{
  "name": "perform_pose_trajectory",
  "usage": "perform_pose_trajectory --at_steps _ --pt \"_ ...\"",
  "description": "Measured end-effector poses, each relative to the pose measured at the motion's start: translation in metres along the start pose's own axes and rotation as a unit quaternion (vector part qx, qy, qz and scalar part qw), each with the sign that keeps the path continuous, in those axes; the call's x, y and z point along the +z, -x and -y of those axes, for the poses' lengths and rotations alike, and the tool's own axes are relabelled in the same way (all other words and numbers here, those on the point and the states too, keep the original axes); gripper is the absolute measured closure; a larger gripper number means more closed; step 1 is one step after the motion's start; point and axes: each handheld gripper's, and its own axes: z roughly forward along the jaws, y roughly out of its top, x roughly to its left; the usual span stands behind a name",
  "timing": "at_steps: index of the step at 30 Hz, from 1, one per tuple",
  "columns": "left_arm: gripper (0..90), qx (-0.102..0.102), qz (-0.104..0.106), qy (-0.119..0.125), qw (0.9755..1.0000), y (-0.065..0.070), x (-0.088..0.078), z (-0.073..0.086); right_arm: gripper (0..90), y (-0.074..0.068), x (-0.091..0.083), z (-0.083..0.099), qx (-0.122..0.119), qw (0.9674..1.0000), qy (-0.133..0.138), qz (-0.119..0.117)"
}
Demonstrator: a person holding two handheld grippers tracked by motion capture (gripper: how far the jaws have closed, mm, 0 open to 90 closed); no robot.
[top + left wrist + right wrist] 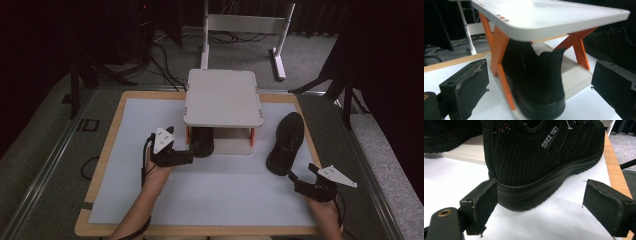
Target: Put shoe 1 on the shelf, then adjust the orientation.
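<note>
Here: one black shoe (202,141) on rack (223,97) lower shelf; both grippers' fingers wide open, empty.

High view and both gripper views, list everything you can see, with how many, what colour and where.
Shoe on the rack: one, black, heel sticking out from the lower shelf under the top shelf.
Shoe on the table: one, black, on the white mat right of the rack, lettering SINCE 1921 on its side.
Rack: one, white shelves on orange legs, at the far middle of the mat.
Mat: one, white, covering the wooden table.
Frame: one, white, on the floor beyond the table.
Left gripper: one, black, jaws open, just behind the racked shoe's heel.
Right gripper: one, black, jaws open around the other shoe's heel.
</note>
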Motion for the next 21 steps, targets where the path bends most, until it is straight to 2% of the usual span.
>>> perform_pose_trajectory --at_steps 2,6,11,16,19,21 --pt "1.7 -0.002 0.003 0.01 0.9999 -0.009 -0.01 0.008 12.2 0.001 0.0 0.0 0.004 1.0 0.0 -0.001" --pt "1.7 0.001 -0.008 0.013 0.9999 -0.029 -0.032 0.027 12.2 0.002 0.0 -0.001 0.011 0.9999 0.001 -0.001" --pt "1.7 -0.01 -0.018 0.023 0.9995 -0.053 -0.056 0.048 12.3 0.004 -0.001 -0.004 0.021 0.9998 0.0 -0.003" --pt "1.7 -0.013 -0.014 0.031 0.9993 -0.066 -0.072 0.063 12.7 0.004 -0.006 -0.014 0.038 0.9992 -0.006 -0.008" --pt "1.7 -0.008 -0.014 0.023 0.9996 -0.071 -0.078 0.07 13.2 0.002 -0.01 -0.027 0.045 0.9988 -0.015 -0.012" --pt "1.7 -0.008 -0.015 0.027 0.9995 -0.074 -0.083 0.075 13.3 0.001 -0.011 -0.037 0.049 0.9983 -0.027 -0.012"
